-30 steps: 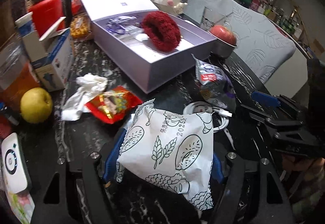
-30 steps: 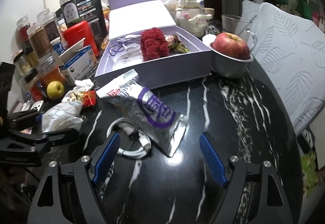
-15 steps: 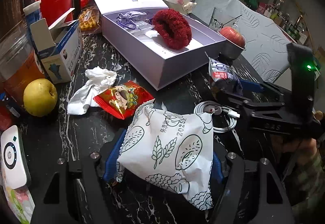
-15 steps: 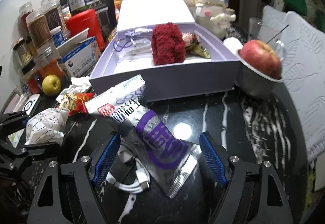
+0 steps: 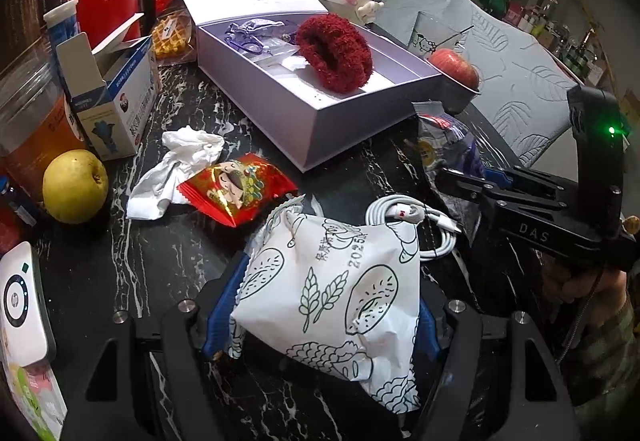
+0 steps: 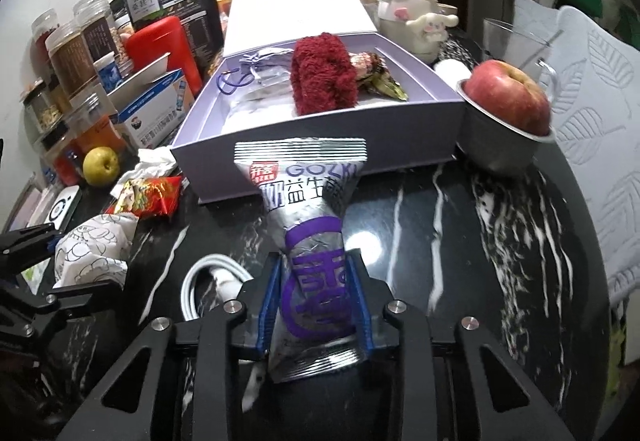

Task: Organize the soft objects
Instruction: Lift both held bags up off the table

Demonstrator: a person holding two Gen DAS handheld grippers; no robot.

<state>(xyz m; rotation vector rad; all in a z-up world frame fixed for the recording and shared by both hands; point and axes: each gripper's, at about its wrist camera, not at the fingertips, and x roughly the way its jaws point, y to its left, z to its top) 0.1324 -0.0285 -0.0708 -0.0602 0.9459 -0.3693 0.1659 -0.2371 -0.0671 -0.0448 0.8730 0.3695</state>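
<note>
My left gripper is shut on a white bag printed with green leaf drawings, held just above the dark marble table. My right gripper has its jaws closing on a silver and purple snack packet, and both blue pads press its lower sides so it stands up in front of me. Behind it stands an open lavender box holding a red fuzzy scrunchie, a small pouch and a wrapped sweet. A red snack packet and a crumpled tissue lie on the table.
A coiled white cable lies between the grippers. A red apple in a steel bowl stands right of the box. A yellow apple, a blue-white carton, jars and a red canister crowd the left. A person's hand holds the right gripper.
The right gripper moved forward over the silver packet and closed on it, and the packet now stands upright between its pads. The left gripper kept still with the white bag.
</note>
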